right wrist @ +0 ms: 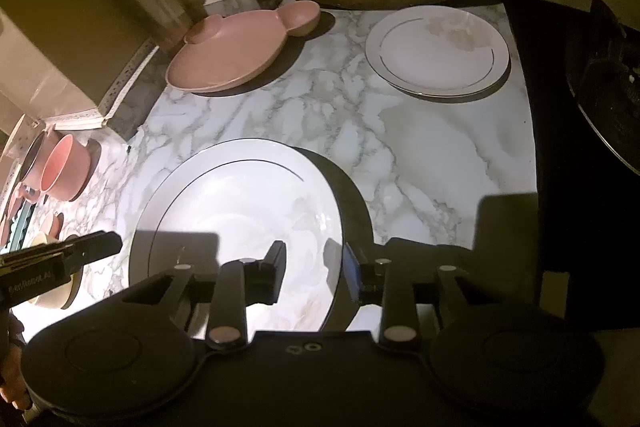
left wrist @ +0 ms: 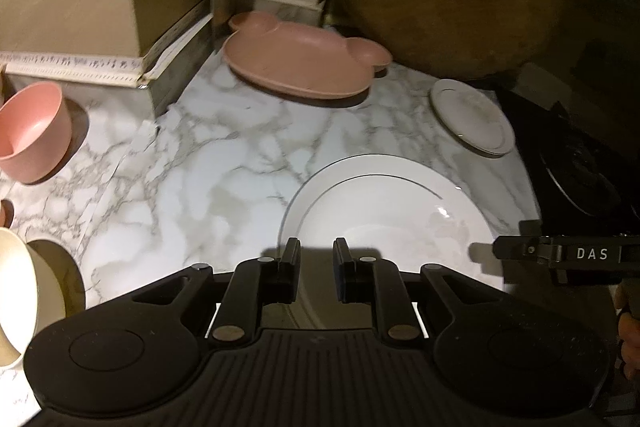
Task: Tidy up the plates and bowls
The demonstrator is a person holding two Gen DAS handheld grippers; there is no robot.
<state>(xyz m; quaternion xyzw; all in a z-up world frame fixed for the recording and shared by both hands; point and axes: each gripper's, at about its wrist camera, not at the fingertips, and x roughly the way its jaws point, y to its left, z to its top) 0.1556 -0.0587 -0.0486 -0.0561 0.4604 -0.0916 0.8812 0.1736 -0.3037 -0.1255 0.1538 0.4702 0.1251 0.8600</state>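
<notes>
White plate (right wrist: 240,203): we see it on the marble bench (right wrist: 440,155).
Right tongs (right wrist: 314,267): apart, straddling its rim.
Left tongs (left wrist: 316,261): apart, empty, above it.

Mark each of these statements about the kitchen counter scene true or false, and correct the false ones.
1. The large white plate lies on the marble counter. True.
2. The pink bear-shaped plate is stacked on the small white plate. False: they lie apart.
3. The right gripper has its jaws open at the large plate's rim. True.
4. The pink bowl sits on the large plate. False: it sits on the counter, off to the left.
5. The left gripper grips the cream bowl. False: its jaws are open and hold nothing.
</notes>
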